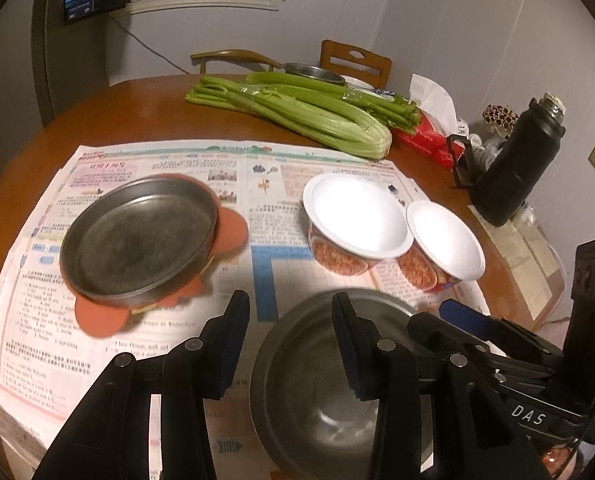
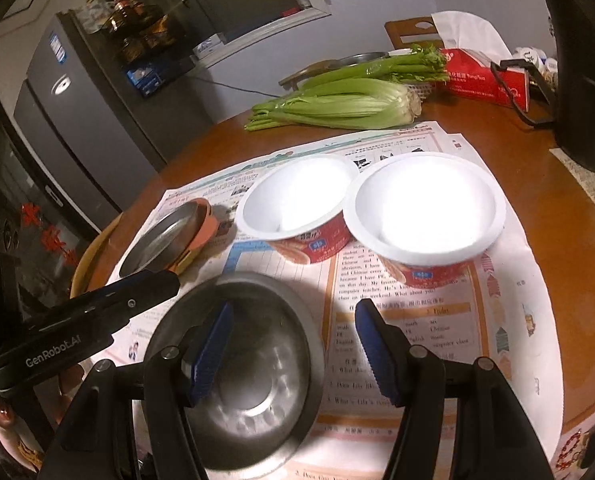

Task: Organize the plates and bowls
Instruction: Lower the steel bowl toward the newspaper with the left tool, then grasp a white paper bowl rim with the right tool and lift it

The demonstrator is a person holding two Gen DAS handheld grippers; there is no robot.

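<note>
— What are you over?

— A steel bowl (image 1: 317, 400), round and dull grey, with a bright patch on its flat bottom. It sits at the near edge of the newspaper (image 1: 57, 360) that covers the near half of the table (image 1: 137, 108).

— And your jaws?

— Both pairs stand apart. My left gripper (image 1: 289, 300) straddles the bowl's left rim, one finger outside and one over the hollow. My right gripper (image 2: 295, 306) straddles the right rim the same way. Neither pair presses on the wall. I cannot tell whether a pad touches the metal.

— What else is on the paper?

— Toward its left edge lies a shallow steel plate (image 1: 137, 240), dark and scuffed, on an orange mat (image 1: 233, 228). Toward its right edge stand two paper bowls (image 1: 357, 212), white inside and red printed outside, touching each other.

— And past the paper?

— Brown wood, round-edged. Celery (image 1: 297, 112) lies near the far edge, with a red tissue box (image 1: 425, 136) beside it and a black flask (image 1: 513, 168) at the right edge. A wooden chair (image 1: 357, 60) stands behind, against a pale wall, and a grey fridge (image 2: 77, 120) off to the left.
</note>
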